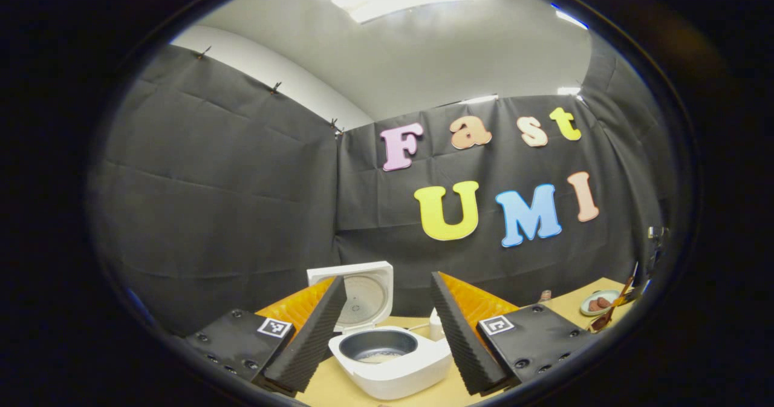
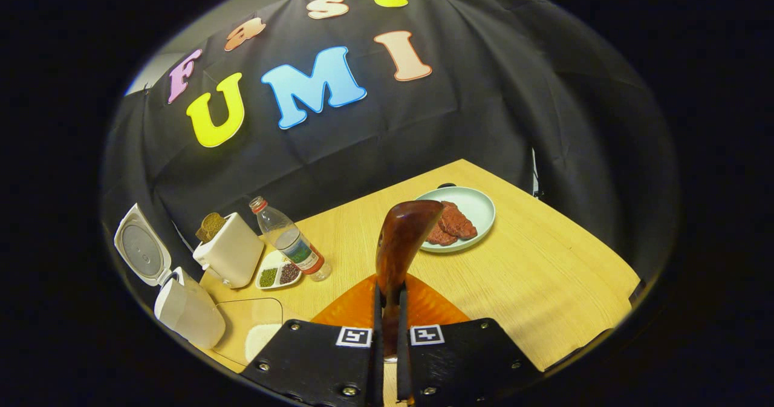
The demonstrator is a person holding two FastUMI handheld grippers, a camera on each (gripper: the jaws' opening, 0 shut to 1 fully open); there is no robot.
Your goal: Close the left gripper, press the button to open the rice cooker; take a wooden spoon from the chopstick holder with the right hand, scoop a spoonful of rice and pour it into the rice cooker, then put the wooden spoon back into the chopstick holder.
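Left gripper view
Left gripper (image 1: 387, 328): fingers spread wide, nothing between them, hanging over the near edge of the table (image 1: 338, 389).
Rice cooker (image 1: 393, 358): straight ahead between the two fingers, sitting on the table, lid (image 1: 357, 292) swung up and standing behind the bowl; the dark inner pot is open to sight, with a pale patch at its bottom.
Plate (image 1: 600, 303): far off to the right on the table, with dark reddish pieces on it.

Right gripper view
Right gripper (image 2: 390, 328): fingers drawn in narrow, pinching the wooden spoon (image 2: 402, 237) by its handle.
Wooden spoon: standing up out of the grip, its glossy brown bowl tilted toward the plate (image 2: 478, 213) beyond it.
Plate: pale green, on the table (image 2: 544, 274), holding slabs of reddish meat.
Rice cooker (image 2: 187, 310): at the left edge, lid open.
Holder (image 2: 230, 250): white, just right of the cooker, brown things poking from its top.
Bottle (image 2: 293, 247): clear, red cap, leaning beside a small divided dish (image 2: 278, 275) of green and dark grains.
Tray (image 2: 257, 331): clear, near the cooker, white rice in it.
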